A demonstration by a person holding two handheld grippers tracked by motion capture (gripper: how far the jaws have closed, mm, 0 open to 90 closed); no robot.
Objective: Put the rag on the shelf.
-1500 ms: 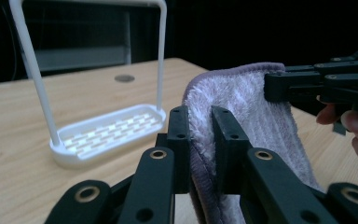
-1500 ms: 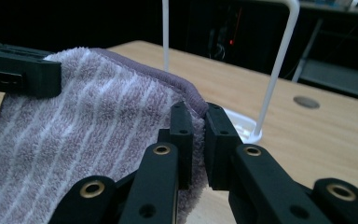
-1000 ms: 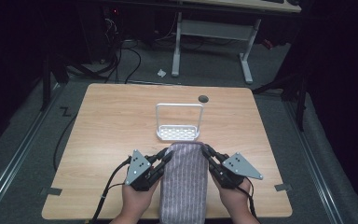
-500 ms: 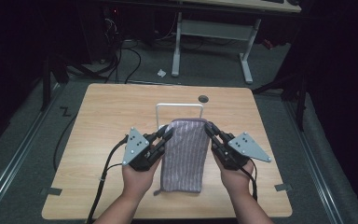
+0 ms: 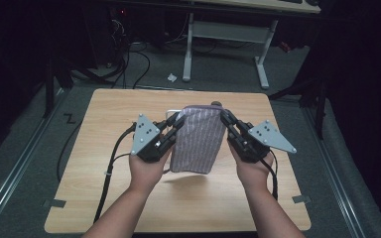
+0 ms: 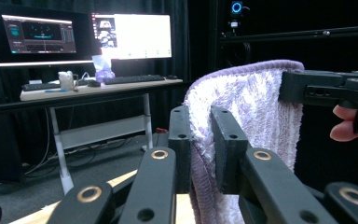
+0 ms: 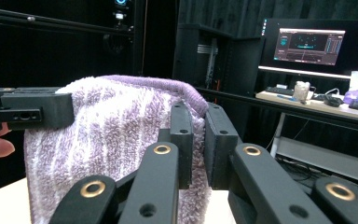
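A purple-and-white striped towel (image 5: 198, 140) hangs folded between my two grippers above the wooden table (image 5: 104, 114). My left gripper (image 5: 177, 122) is shut on the towel's upper left corner, and my right gripper (image 5: 224, 117) is shut on its upper right corner. In the left gripper view the jaws (image 6: 200, 116) pinch the fluffy towel (image 6: 256, 102), with the right gripper (image 6: 326, 88) clamped on the far edge. The right gripper view has its jaws (image 7: 198, 114) on the towel's (image 7: 116, 121) hem and the left gripper (image 7: 32, 109) at the far side.
A white wire rack (image 5: 170, 115) stands on the table behind the towel, mostly hidden by it. Cables trail from both grippers off the table's near edge. Beyond the table stand a white-legged desk (image 5: 193, 44) and a desk with monitors (image 6: 98, 86).
Both hands have risen and moved away from me with the towel. Its lower edge has come off the table, and it now hangs in front of the rack.
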